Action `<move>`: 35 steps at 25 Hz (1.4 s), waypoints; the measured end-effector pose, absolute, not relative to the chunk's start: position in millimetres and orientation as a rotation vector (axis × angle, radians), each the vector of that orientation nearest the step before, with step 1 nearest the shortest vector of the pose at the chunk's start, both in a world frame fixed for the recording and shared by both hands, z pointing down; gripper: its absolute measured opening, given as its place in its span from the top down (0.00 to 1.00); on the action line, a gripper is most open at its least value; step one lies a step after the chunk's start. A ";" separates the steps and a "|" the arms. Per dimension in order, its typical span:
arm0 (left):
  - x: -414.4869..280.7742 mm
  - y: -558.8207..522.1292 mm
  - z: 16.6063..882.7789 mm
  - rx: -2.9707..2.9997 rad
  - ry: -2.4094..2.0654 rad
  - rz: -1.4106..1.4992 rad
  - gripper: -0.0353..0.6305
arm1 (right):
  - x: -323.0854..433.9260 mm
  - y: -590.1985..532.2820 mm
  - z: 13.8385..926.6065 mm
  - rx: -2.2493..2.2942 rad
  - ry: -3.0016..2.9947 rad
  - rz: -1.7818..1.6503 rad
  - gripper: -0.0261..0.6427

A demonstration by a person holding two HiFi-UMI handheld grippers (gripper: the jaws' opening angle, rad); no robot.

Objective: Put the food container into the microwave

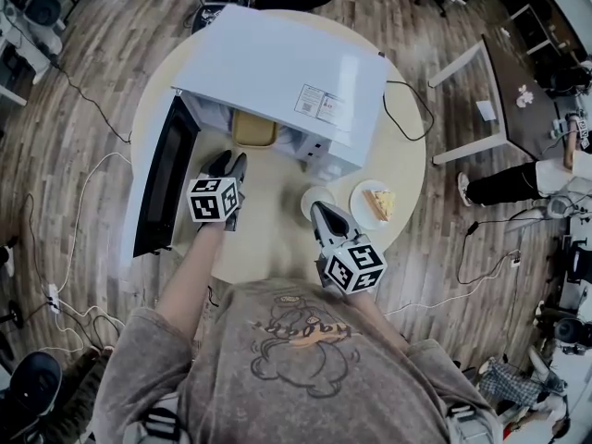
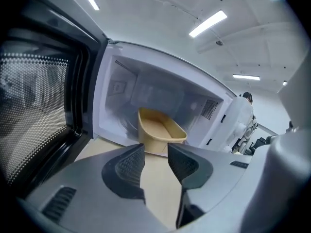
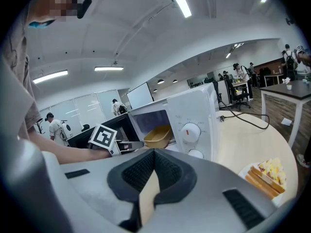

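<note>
**Container sits in the open microwave, left gripper spread in front of it**

The yellow food container (image 1: 253, 129) stands inside the microwave (image 1: 277, 72). In the head view the oven's top hides most of it, so only its front rim shows. The left gripper view shows it whole, just inside the opening. The microwave door (image 1: 162, 188) hangs wide open at the left, its far edge lost in dark.

The left gripper (image 1: 227, 163) points into the opening with its jaws spread. Nothing is between the pads, and the container stands clear beyond their tips.

The right gripper (image 1: 324, 213) hovers over the round surface (image 1: 407, 155) with its jaws pressed together at the tips, holding nothing. It partly covers a white round object (image 1: 310, 197), too hidden to name. A plate (image 1: 359, 197) carrying a sandwich (image 1: 380, 203) lies just beside it; the right gripper view cuts that plate off.
</note>
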State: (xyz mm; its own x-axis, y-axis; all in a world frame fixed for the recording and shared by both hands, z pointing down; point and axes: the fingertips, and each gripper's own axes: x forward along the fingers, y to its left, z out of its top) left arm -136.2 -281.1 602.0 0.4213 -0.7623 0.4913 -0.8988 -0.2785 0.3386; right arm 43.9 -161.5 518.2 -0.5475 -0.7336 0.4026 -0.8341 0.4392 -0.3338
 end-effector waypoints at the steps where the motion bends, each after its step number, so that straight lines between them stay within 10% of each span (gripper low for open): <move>1: -135.1 -283.0 602.8 2.115 -1.395 0.317 0.72 | 44.3 -161.5 518.5 1.378 -2.490 0.748 0.96; 35: -113.4 -349.0 610.1 2.217 -1.410 0.469 0.69 | 65.3 -156.4 523.5 1.478 -2.426 0.782 0.96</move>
